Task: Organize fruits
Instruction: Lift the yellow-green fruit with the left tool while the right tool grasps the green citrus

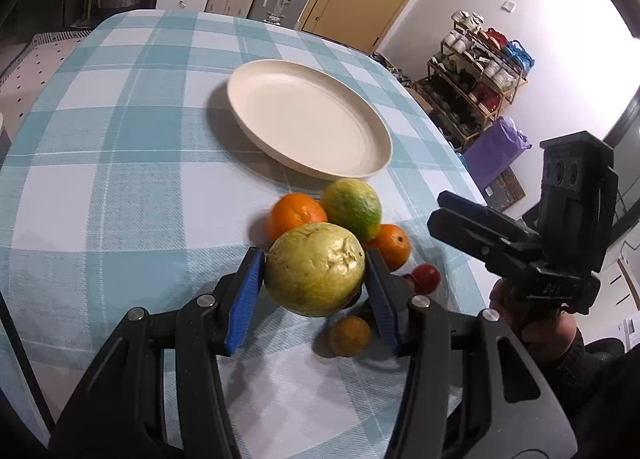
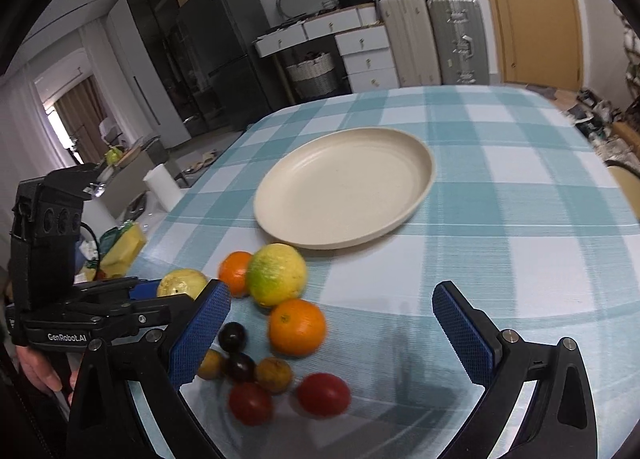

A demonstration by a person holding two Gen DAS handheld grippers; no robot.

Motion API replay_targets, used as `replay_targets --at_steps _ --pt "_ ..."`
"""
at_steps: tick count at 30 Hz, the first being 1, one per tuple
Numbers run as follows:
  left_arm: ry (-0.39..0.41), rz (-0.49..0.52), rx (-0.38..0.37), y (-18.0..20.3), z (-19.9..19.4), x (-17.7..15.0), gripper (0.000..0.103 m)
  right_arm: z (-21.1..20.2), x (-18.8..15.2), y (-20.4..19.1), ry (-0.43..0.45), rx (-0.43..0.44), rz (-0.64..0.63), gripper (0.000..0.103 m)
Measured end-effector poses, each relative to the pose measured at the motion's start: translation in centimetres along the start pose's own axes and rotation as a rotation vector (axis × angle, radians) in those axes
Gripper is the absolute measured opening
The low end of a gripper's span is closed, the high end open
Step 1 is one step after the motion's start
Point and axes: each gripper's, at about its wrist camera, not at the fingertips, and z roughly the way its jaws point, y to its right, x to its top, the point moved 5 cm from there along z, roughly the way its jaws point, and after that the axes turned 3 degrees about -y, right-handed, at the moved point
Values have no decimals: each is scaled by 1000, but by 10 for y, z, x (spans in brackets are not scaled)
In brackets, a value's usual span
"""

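My left gripper [image 1: 315, 275] is shut on a yellow-green guava [image 1: 315, 269] and holds it above the checked tablecloth, near the fruit pile; it also shows in the right wrist view [image 2: 182, 282]. Behind it lie a green-yellow citrus [image 1: 352, 208], two oranges [image 1: 294, 213] [image 1: 390, 245], a red fruit [image 1: 427, 277] and a small brownish fruit [image 1: 350, 336]. An empty cream plate [image 1: 308, 119] sits beyond the pile. My right gripper [image 2: 332, 335] is open and empty, over an orange [image 2: 297, 326], dark plums [image 2: 232, 336] and red fruits [image 2: 323, 394].
The table's right edge drops toward a shoe rack [image 1: 476, 79] and a purple bag [image 1: 496, 149]. Suitcases [image 2: 456, 41], white drawers [image 2: 364, 51] and a wicker basket [image 2: 314, 75] stand beyond the far edge. A paper roll [image 2: 162, 187] stands left of the table.
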Motion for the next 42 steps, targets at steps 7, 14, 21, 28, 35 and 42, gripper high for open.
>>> replay_targets --at_steps 7,14,21,28,35,42 --pt "15 -27 -1 -15 -11 7 48 21 4 -14 -55 56 -7 103" --pt "24 -59 7 -31 -17 17 48 42 4 -13 -124 82 21 103" --pt "21 -74 19 -37 -16 22 48 58 4 -9 -176 117 50 101" --pt "18 -79 27 -37 -14 26 48 72 1 -8 -223 160 83 84" --pt "15 -85 37 -36 -13 28 48 77 0 -5 -256 202 118 50" --pt "11 -69 49 -31 -12 30 48 73 -1 -6 -231 199 106 50"
